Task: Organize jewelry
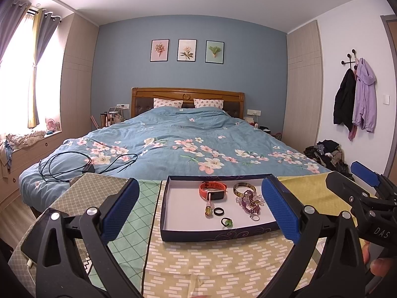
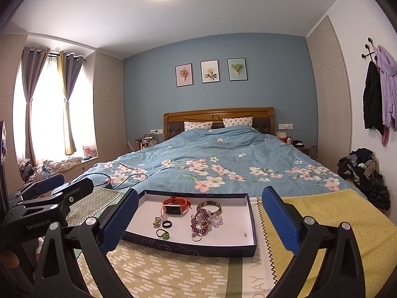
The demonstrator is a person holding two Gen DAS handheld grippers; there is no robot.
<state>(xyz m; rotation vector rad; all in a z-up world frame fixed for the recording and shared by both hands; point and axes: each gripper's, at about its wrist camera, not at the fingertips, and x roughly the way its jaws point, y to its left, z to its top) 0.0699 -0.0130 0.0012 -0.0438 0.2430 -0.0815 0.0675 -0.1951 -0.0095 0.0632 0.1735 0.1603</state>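
Both pairs of jaws stand spread wide with nothing between them. The left gripper and the right gripper hang side by side just short of the tray, each one's blue pads framing it. This looks like a ready stance from which either side can reach in.

All the jewelry in sight lies inside that shallow, dark-walled tray with its white floor. An orange watch sits at the far middle, and a mottled bangle just right of it. Nearer is a tangle of purple and clear bead bracelets, with a silver ring at its near edge. Left of the tangle lie a black ring, a green-stone ring and a small yellowish charm. The right part of the tray floor is bare.

The low walls probably keep small rings from rolling off. The tray rests on a surface under patterned cloths, at the foot of the bed.

The pieces are gathered but loosely strewn, so this fits either jewelry collected into the tray or a heap awaiting sorting.
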